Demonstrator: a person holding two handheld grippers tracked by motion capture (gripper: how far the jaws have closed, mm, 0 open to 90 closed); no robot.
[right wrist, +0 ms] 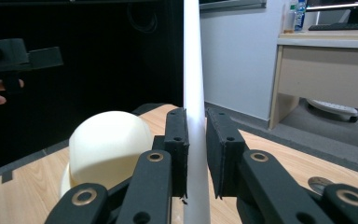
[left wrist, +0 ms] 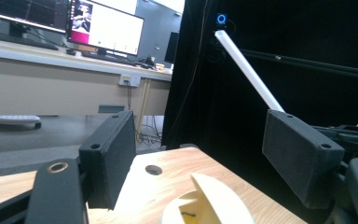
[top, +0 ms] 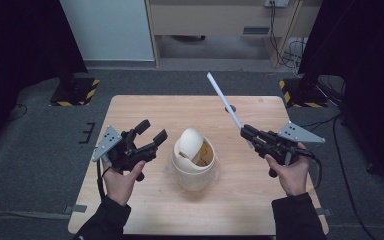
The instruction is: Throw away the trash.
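- Tongs first: the right tongs (top: 250,134) were clamped tight on a long white straw (top: 224,101), gripping it near its lower end, so most of its length stuck up and away toward the far right corner of the tabletop (top: 145,107).
- Left tongs (top: 150,131) stood wide with nothing between the pads, hovering just off the near-left side of the cup.
- That cup, a cream lidded cup (top: 195,160), sat near the middle of the tabletop, its domed flap tipped up and some orange showing inside.
- Risk one, as I judged it: the straw was held low and off at a slant, so a long free end could wobble and miss the opening in the lid.
- Risk two: a hard squeeze, seen close in the right gripper view (right wrist: 193,140), might flatten the straw or let it pivot between the pads when its tip met the lid.
- Risk three: with the left tongs not steadying the cup, a sideways poke could shove or tip it and spill the contents.
- Risk four: the raised flap could block the way in.
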